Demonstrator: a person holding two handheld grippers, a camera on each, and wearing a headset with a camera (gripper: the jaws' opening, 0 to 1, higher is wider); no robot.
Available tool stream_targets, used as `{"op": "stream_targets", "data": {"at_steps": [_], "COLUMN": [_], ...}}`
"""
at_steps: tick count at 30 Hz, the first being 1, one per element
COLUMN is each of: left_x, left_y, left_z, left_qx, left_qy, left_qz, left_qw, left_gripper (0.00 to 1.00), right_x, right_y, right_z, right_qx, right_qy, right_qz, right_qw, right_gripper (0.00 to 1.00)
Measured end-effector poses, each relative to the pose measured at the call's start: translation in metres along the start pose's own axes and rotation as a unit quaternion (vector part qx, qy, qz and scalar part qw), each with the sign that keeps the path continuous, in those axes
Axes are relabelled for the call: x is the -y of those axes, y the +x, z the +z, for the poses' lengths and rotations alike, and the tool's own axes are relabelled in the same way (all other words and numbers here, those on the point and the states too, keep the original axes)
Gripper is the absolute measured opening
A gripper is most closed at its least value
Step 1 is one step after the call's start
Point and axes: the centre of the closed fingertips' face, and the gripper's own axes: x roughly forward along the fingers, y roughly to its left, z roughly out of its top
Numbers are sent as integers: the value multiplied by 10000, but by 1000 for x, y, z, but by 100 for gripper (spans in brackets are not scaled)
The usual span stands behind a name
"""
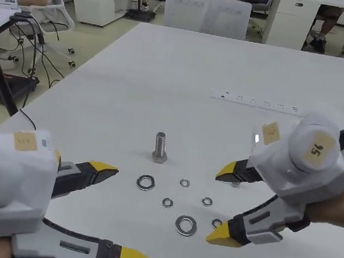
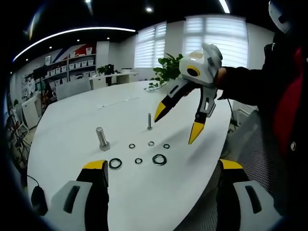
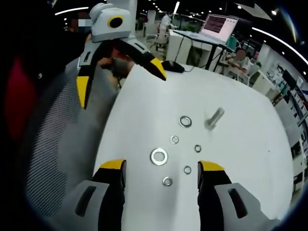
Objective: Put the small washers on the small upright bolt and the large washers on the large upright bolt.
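Resting washers point(image 1: 178, 224) lie between left claw point(image 1: 135, 217) and right claw point(image 1: 213, 208) (both spread).

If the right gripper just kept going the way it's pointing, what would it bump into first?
Probably the small washer lying between the right gripper's open jaws, then the large washer; depth is uncertain.

The large bolt point(image 3: 213, 119) is blurred in the right gripper view.
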Motion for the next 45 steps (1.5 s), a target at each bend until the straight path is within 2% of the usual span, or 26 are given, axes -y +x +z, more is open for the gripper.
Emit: {"op": "stream_targets", "data": {"at_steps": [6, 13, 23, 30, 37, 45], "left_x": [-3, -6, -13, -14, -14, -15], "left_y": [-1, -3, -6, -9, -9, -8], "left_z": [2, 6, 9, 11, 13, 13], "left_qx": [35, 100, 181, 222, 276, 295], "left_qy": [-3, 4, -1, 3, -8, -20], "left_qz": [65, 141, 266, 322, 359, 364], "left_qw": [10000, 9999, 9995, 9992, 9990, 9989], "left_gripper": [94, 93, 93, 93, 92, 92], "right_x": [4, 4, 0, -5, -6, -5], "right_y": [12, 24, 41, 52, 60, 70], "right_z": [3, 1, -7, -8, -18, -27], "right_qx": [-265, -473, -929, -1079, -1346, -1620], "right_qy": [-203, -237, -310, -411, -474, -677], "right_qz": [181, 389, 791, 917, 998, 959], "right_qw": [9993, 9978, 9920, 9891, 9847, 9798], "right_gripper": [57, 51, 44, 42, 37, 34]}}
